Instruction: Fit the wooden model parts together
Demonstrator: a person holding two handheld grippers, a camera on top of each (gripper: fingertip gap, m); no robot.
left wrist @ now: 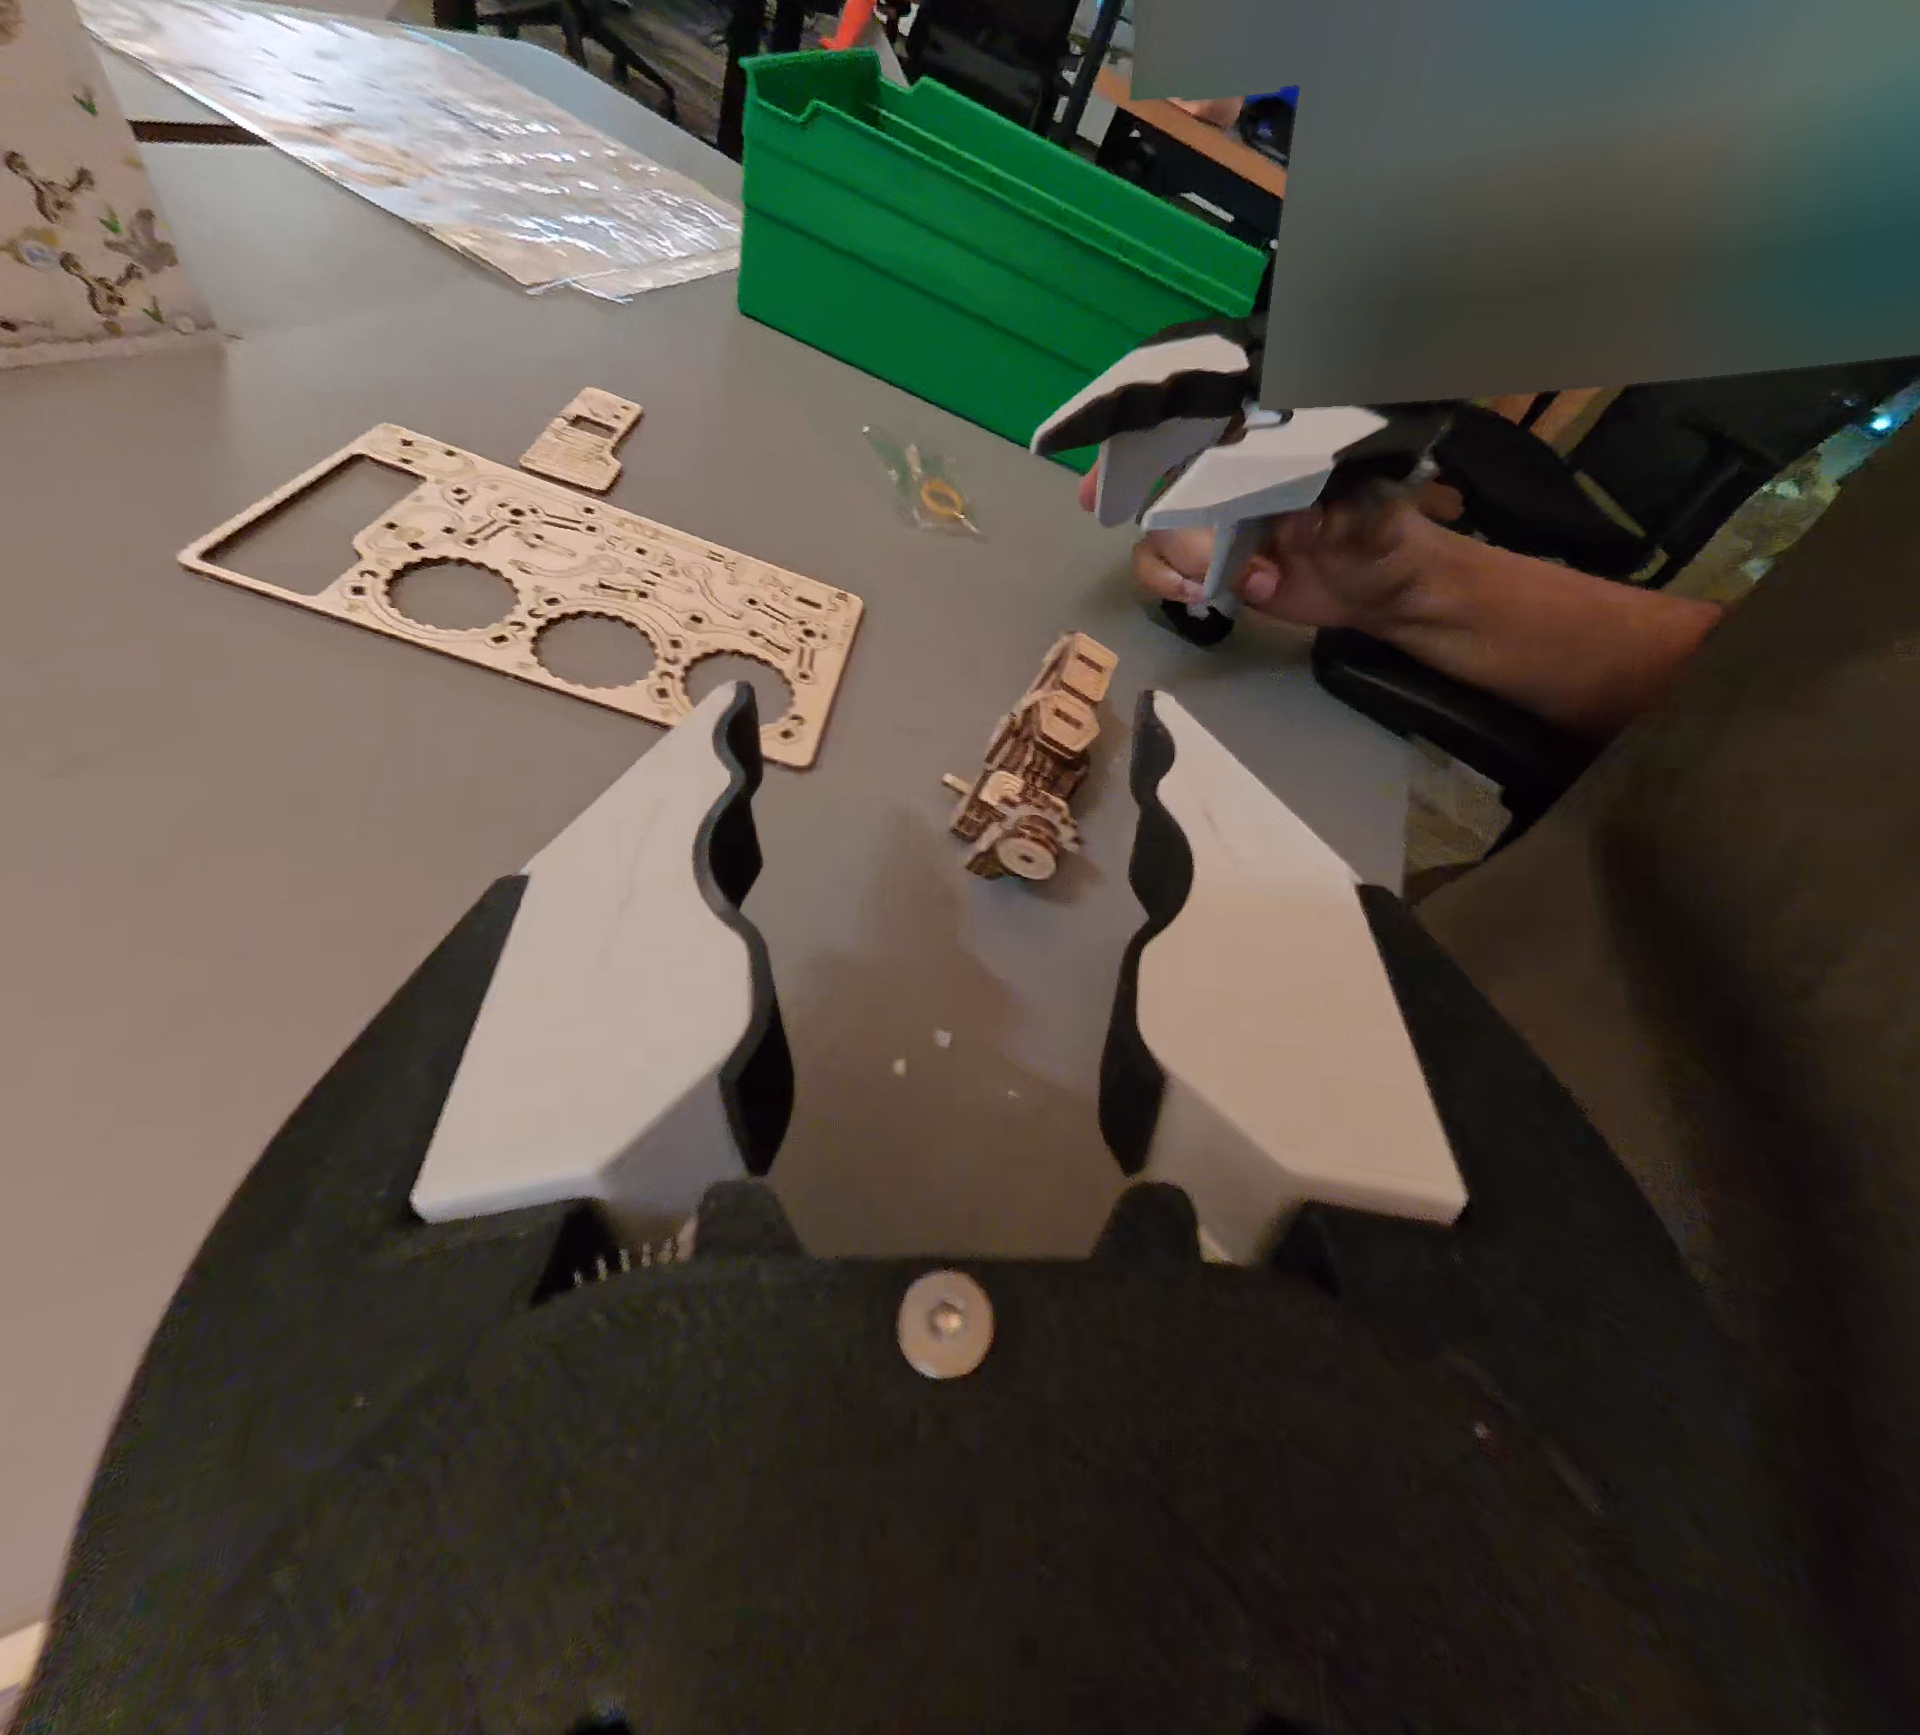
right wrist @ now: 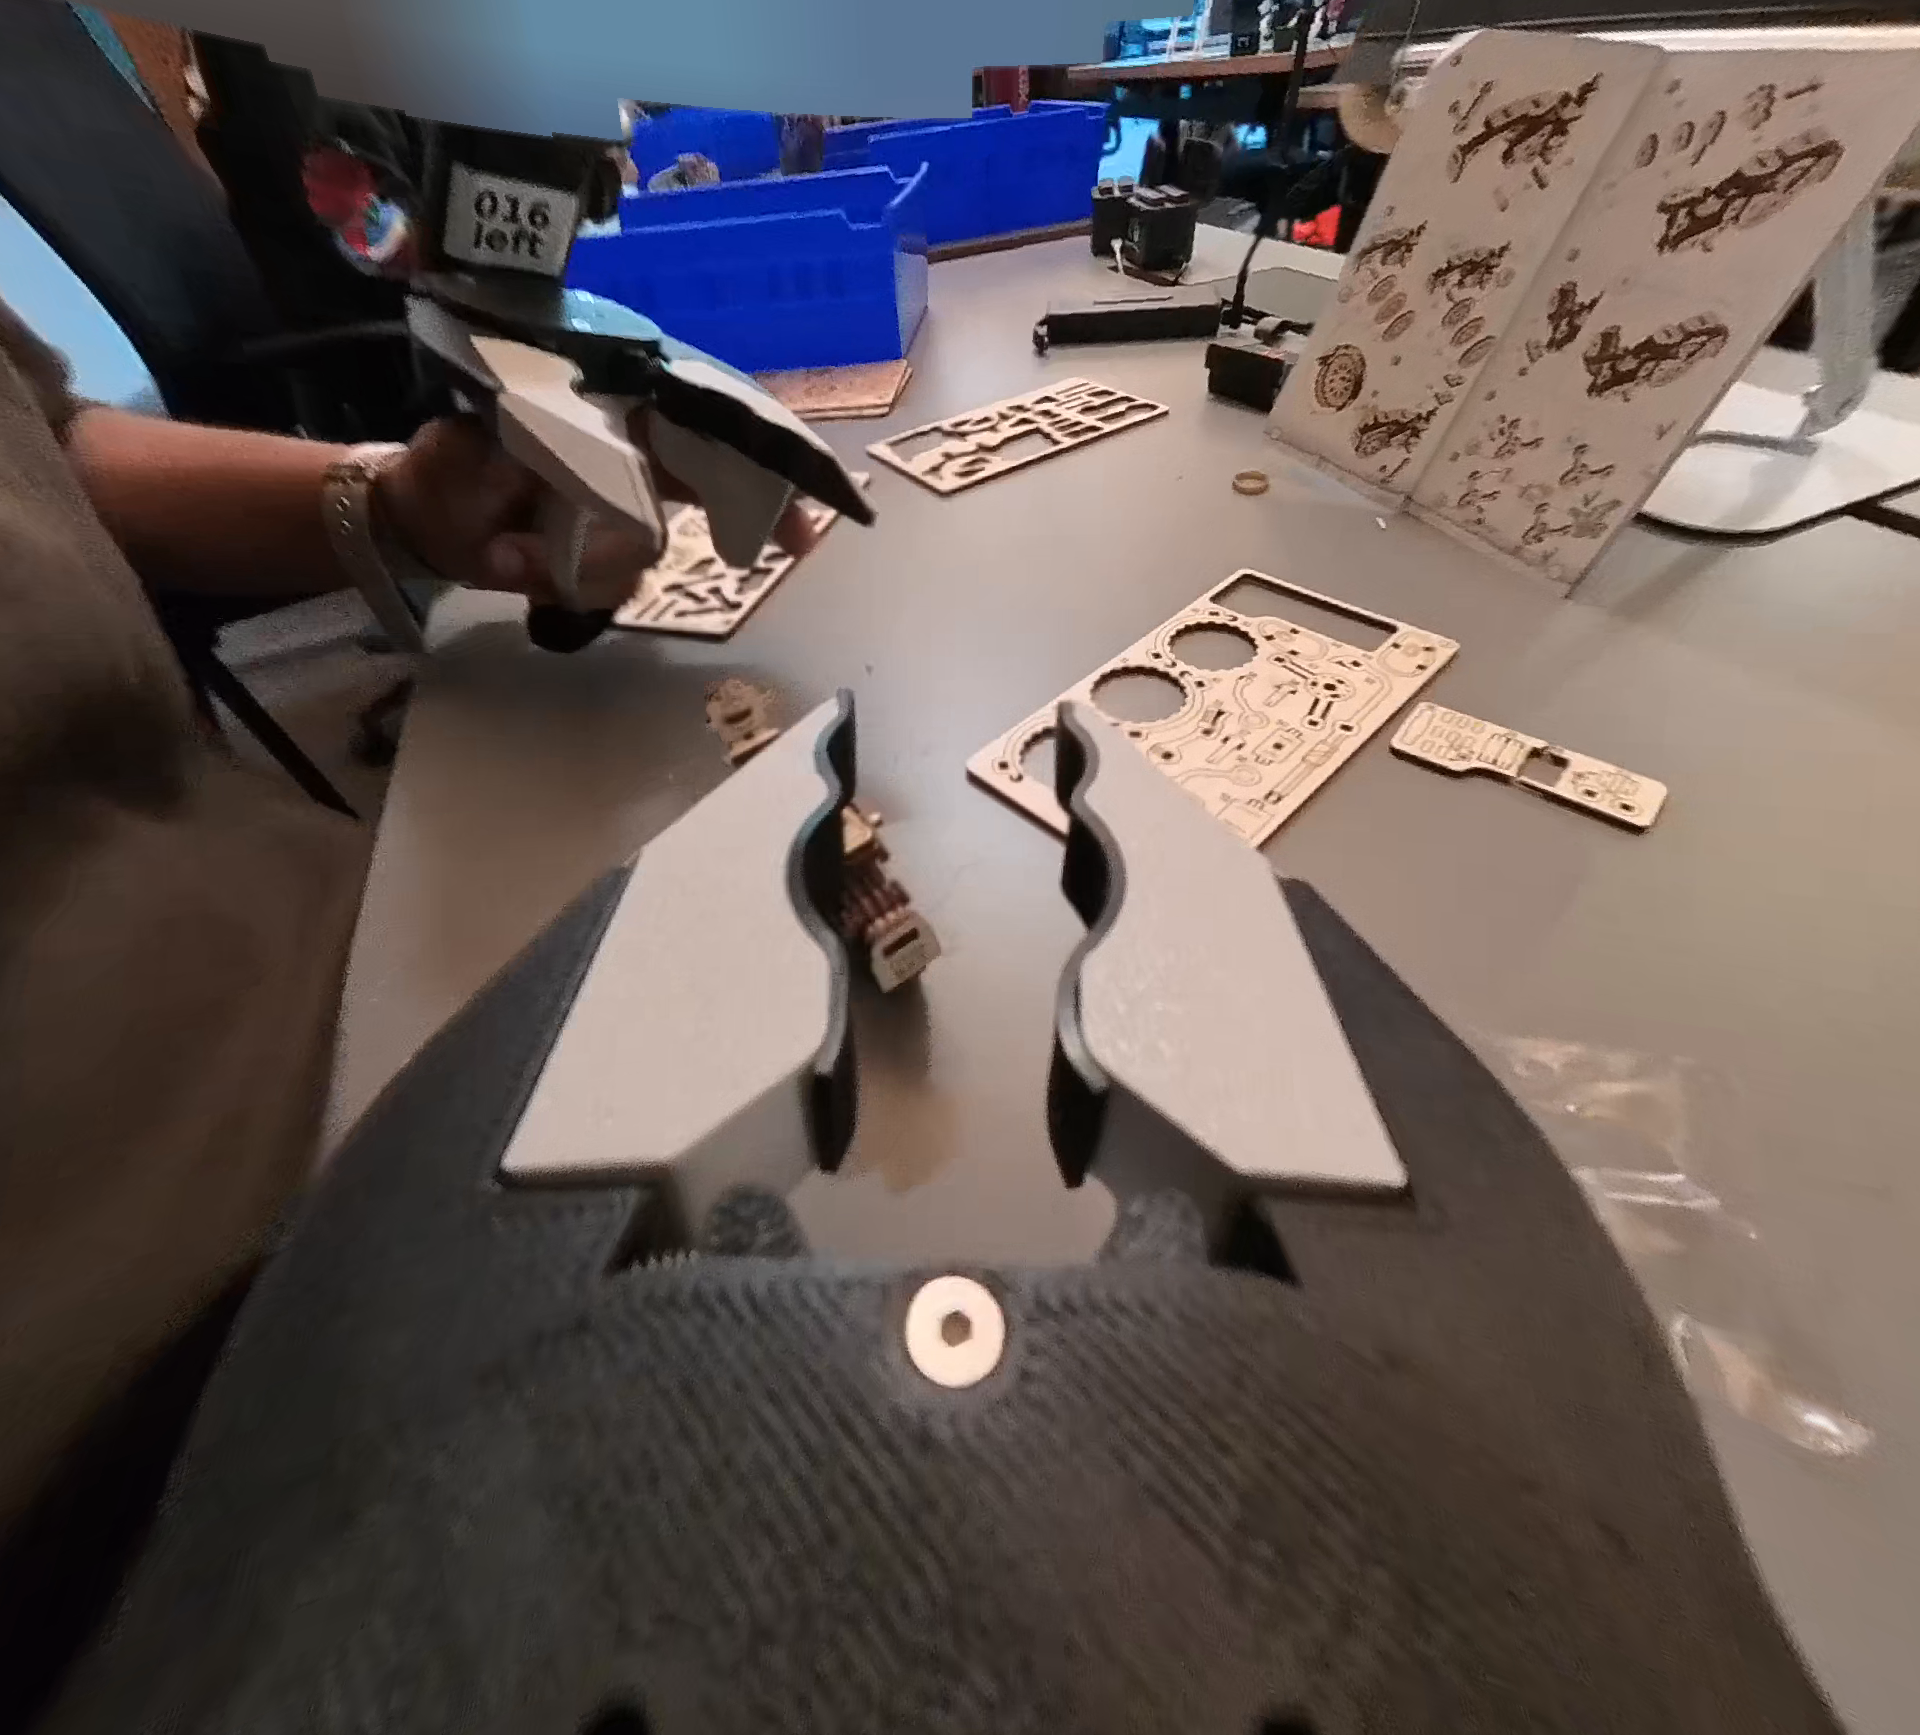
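Observation:
A small, partly built wooden model [left wrist: 1039,771] lies on the grey table [left wrist: 312,906], between my left gripper's fingertips and nearer the right-hand one. My left gripper [left wrist: 945,703] is open and empty above it. In the right wrist view the model [right wrist: 888,916] is partly hidden behind the left finger of my right gripper [right wrist: 956,714], which is open and empty. A punched-out wooden parts sheet [left wrist: 520,584] [right wrist: 1226,709] lies flat beside it, with a small wooden plate [left wrist: 582,438] [right wrist: 1527,766] just past it. Each view shows the other gripper, hand-held: the right [left wrist: 1081,464], the left [right wrist: 727,480].
A green bin [left wrist: 966,251] stands behind the model, with a small bag [left wrist: 930,490] in front of it. Blue bins [right wrist: 769,272], two more wooden sheets [right wrist: 1018,433] [right wrist: 707,563], a propped instruction sheet [right wrist: 1558,283] and a ring [right wrist: 1252,480] are farther off. Clear plastic [right wrist: 1621,1166] lies at right. From the right gripper's tips to the small wooden plate [left wrist: 582,438] is close to 15 cm. The right camera catches it too, in the right wrist view [right wrist: 1503,753].

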